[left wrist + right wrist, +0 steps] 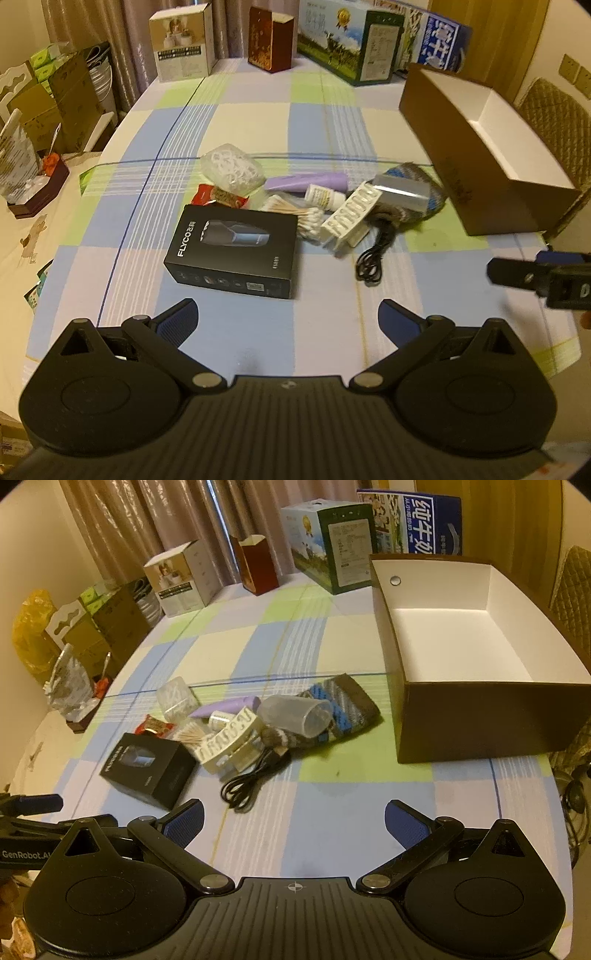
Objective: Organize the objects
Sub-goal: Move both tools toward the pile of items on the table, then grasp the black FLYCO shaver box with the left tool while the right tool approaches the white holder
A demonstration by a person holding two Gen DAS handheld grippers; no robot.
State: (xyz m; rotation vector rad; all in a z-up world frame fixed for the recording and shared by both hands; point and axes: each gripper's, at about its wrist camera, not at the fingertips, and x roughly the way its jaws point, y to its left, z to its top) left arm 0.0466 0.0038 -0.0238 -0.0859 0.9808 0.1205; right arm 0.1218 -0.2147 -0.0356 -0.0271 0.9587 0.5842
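A pile of small items lies mid-table: a black FLYCO box (232, 252) (147, 768), a white hair clip (350, 214) (229, 743), cotton swabs (295, 216), a purple tube (306, 182) (225, 706), a small white bottle (325, 196), a clear cup (293, 715), a knitted sock (343, 709), a black cable (371, 260) (245, 781), a clear bag (232, 171) and a red snack packet (154, 725). A brown open box (476, 162) (476, 657) with a white empty inside stands to the right. My left gripper (286, 321) is open and empty, near the FLYCO box. My right gripper (293, 821) is open and empty.
Cartons stand along the table's far edge: a white one (183, 46), a dark red one (269, 40), a green one (345, 40) and a blue milk carton (413, 520). Cardboard boxes (55, 107) crowd the left side. A chair (554, 107) stands right.
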